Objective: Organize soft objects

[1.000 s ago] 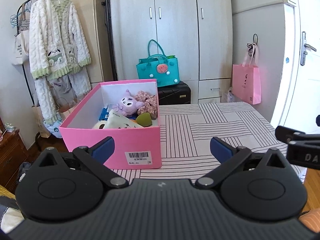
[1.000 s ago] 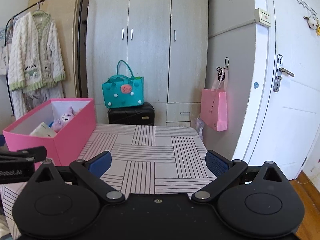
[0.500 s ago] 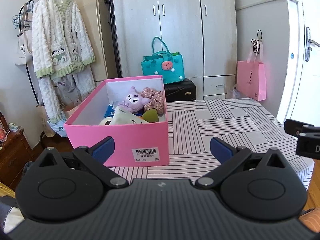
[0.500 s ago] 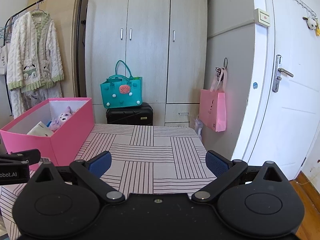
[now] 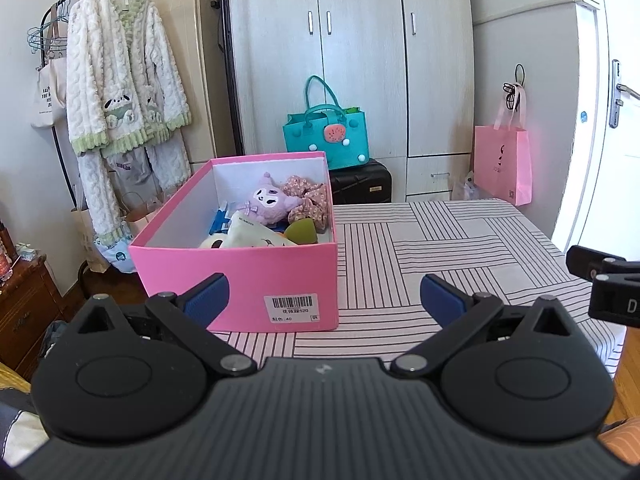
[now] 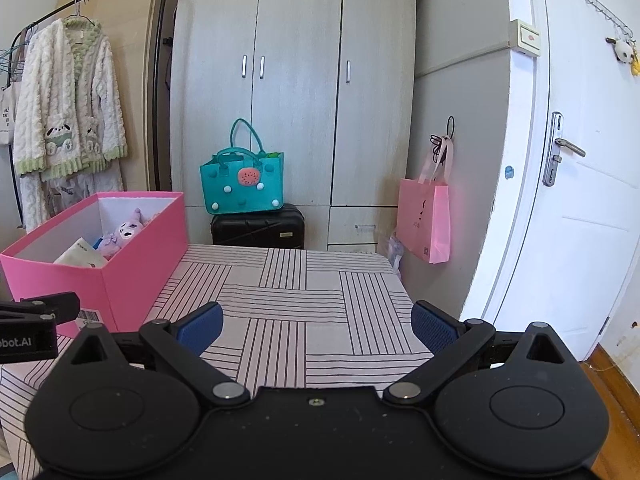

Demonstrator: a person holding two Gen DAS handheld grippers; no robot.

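Soft objects are lying heaped inside the pink box on the striped desk: a purple plush toy, a floral scrunchie, a green sponge-like piece and a pale pouch. All look light and squashy, likely yielding to a pinch; the plush's body seems the surest hold. The left gripper and right gripper are hovering near the desk's front edge, jaws spread wide, holding nothing.
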